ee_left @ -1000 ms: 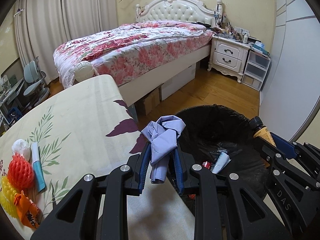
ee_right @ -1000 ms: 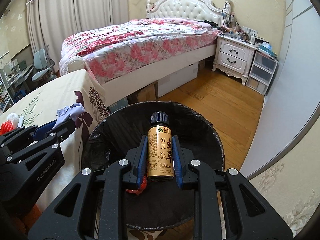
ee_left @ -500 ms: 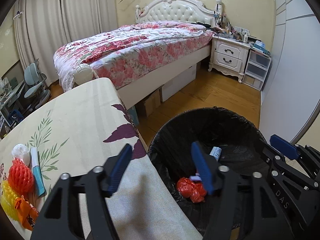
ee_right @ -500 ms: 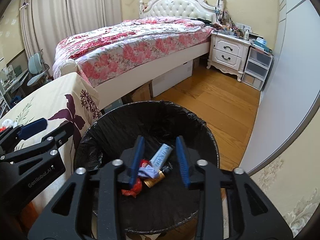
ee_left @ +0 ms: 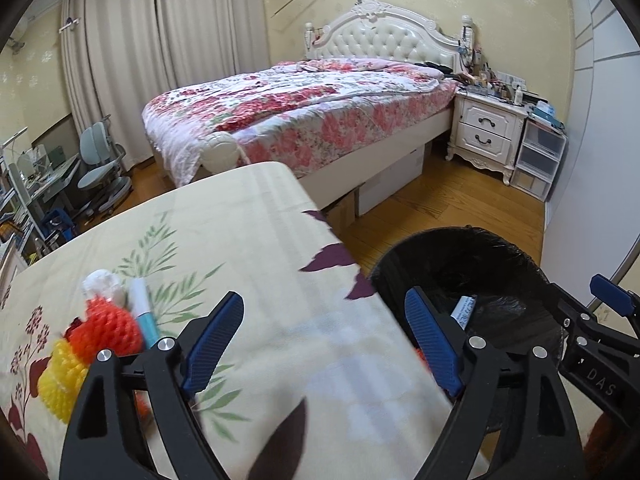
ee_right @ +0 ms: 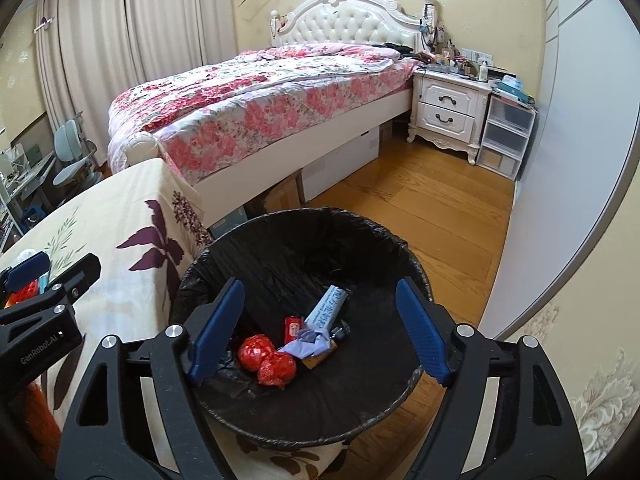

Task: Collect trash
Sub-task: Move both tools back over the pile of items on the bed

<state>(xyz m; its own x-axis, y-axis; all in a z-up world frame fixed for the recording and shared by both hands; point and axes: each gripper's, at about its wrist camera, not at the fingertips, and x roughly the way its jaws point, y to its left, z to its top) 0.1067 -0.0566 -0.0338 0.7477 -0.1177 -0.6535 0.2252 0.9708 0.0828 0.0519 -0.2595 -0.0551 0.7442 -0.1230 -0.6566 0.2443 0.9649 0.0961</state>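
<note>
Left gripper (ee_left: 324, 340): jaws spread wide, empty, over the tablecloth (ee_left: 248, 248). Right gripper (ee_right: 320, 332): jaws spread wide, empty, above the bin (ee_right: 404, 248).

Remaining trash sits in a cluster on the table at about 9 o'clock from the left gripper, close beside its left finger. Count, as far as motion blur allows:
- red mesh net (ee_left: 108, 328), one
- yellow mesh net (ee_left: 60, 376), one
- white-and-teal tube (ee_left: 142, 312), one, long axis running roughly 12 to 6 o'clock
- white ball-like item (ee_left: 100, 284), one, at the far end

A scrap of orange shows under the left finger; cannot identify it.

In the bin, right wrist view: red crumpled bags (ee_right: 268, 364), two; lilac cloth (ee_right: 308, 340), one; white tube (ee_right: 328, 308), one; brown bottle (ee_right: 324, 350), one, mostly covered; small red packet (ee_right: 293, 328), one.

Judgement: left hand is far nearer the cluster; next pick falls to it, swinging toward 9 o'clock.
</note>
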